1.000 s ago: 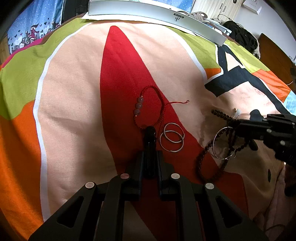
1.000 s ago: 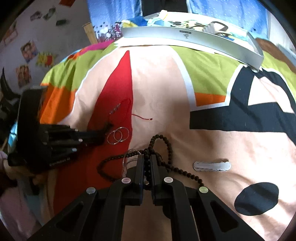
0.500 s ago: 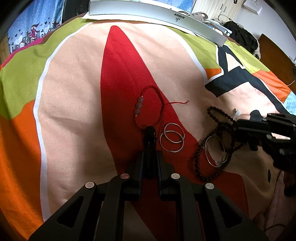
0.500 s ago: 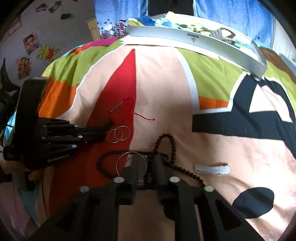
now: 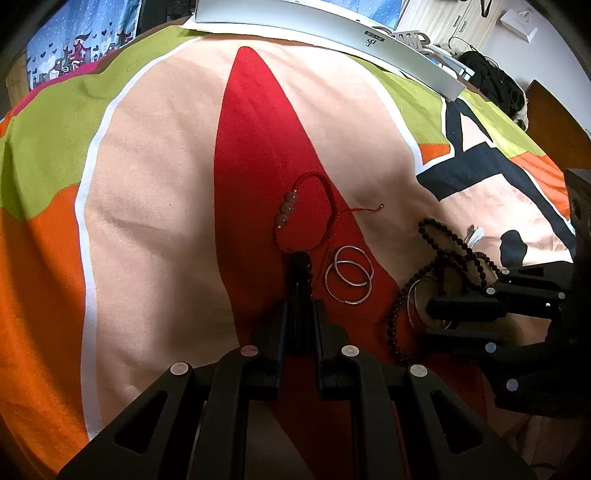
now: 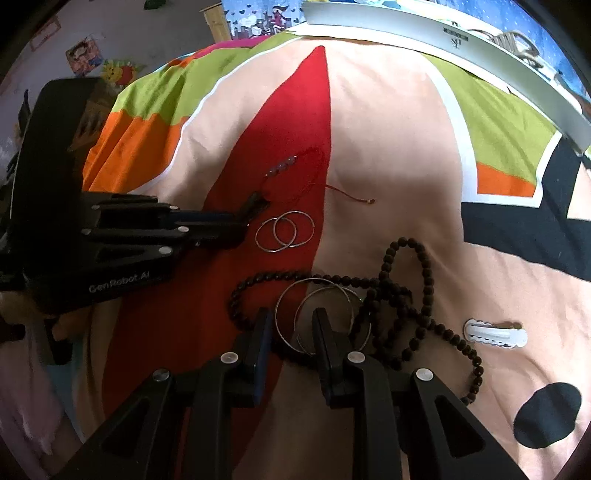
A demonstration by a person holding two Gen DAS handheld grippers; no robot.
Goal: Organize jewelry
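Bedspread [image 6: 388,155] beyond our jewelry lies bare. Right hand-held gripper [image 6: 291,325] gapes over hoops [image 6: 317,306] on bead strand [image 6: 417,295]; left hand-held gripper [image 5: 300,266] pinched closed beside red bracelet [image 5: 310,214].

Bedspread [image 5: 155,206] under my view: peach ground, red wedge, green, orange, white and navy patches. Long grey curved panel [image 5: 332,31] lies along its far edge. Blue patterned curtain [image 5: 66,55] behind. Cartoon stickers [image 6: 99,62] on wall, seen from my right-hand camera.
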